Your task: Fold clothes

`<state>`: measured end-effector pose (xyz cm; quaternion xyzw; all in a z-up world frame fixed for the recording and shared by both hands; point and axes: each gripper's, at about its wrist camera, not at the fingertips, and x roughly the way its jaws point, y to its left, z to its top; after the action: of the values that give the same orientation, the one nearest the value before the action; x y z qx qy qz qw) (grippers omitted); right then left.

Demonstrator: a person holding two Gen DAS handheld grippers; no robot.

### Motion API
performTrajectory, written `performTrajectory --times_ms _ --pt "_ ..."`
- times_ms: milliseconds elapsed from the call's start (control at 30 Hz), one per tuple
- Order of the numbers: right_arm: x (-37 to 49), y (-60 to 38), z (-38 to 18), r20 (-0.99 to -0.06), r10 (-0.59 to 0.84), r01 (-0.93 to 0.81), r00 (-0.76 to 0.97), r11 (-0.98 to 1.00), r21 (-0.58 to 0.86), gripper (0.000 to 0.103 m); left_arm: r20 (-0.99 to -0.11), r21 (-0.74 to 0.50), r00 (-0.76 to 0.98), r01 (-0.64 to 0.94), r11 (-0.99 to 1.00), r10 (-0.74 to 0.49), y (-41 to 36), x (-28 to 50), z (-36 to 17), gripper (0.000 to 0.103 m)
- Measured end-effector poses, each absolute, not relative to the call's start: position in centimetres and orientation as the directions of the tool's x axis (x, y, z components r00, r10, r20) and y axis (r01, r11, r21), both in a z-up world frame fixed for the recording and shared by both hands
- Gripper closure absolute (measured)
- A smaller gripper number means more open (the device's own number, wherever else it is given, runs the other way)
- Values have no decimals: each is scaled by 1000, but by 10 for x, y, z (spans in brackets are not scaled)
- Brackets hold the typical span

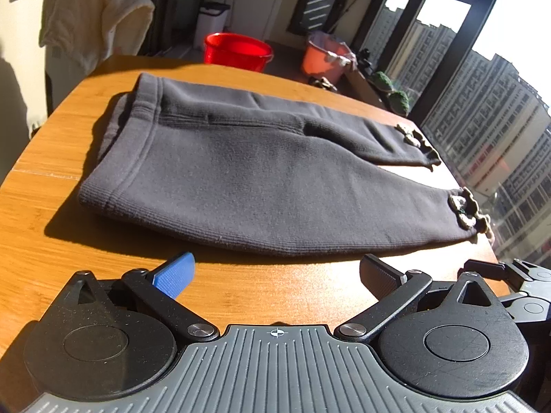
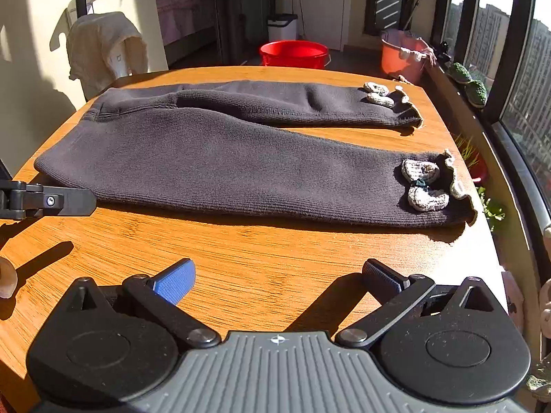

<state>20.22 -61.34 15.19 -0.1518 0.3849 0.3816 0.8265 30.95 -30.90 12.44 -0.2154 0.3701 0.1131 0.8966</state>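
Black linkage, left: the left gripper (image 1: 275, 272), a black two-finger claw with one blue ribbed pad and one black pad, has its jaws spread wide and holds nothing; it sits low over bare wood just short of the garment's near edge.
Black linkage, right: the right gripper (image 2: 279, 275), of the same build, is likewise spread and empty, near the trouser-leg end of the garment but apart from it.
Neighbour claw: a finger of the left gripper shows at the left margin of the right wrist view, its tip just beside the waistband corner; whether it touches the cloth cannot be told.
Garment: the dark grey ribbed knit trousers (image 1: 261, 179) lie flat on the table, waistband to the left, both legs stretched to the right and slightly splayed, with a strip of wood showing between the cuffs.
Trim: pale crocheted bows (image 2: 425, 186) sit at the leg ends.
Surface: the round-edged bamboo-grain wooden table (image 2: 241, 268) carries only the trousers, in hard sunlight.
Beyond: a red plastic bucket (image 1: 237, 51) stands on the floor past the table.
Progress: by the look of it the trousers are spread and smoothed but not yet folded; bringing one leg over the other and folding lengthwise are left.
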Motion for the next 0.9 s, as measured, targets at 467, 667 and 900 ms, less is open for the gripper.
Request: performTrajectory --times_ms 467,667,900 --pt "257 -583 171 -592 650 -707 476 683 182 0 -702 -353 712 -348 868 0 -297 310 126 0" --pt "246 -552 146 -710 534 -734 459 679 37 0 -664 -434 744 -297 850 -79 -291 308 134 0" --pt "242 -548 146 -722 498 -705 481 709 19 0 -622 -406 782 -281 869 -38 -274 333 151 0"
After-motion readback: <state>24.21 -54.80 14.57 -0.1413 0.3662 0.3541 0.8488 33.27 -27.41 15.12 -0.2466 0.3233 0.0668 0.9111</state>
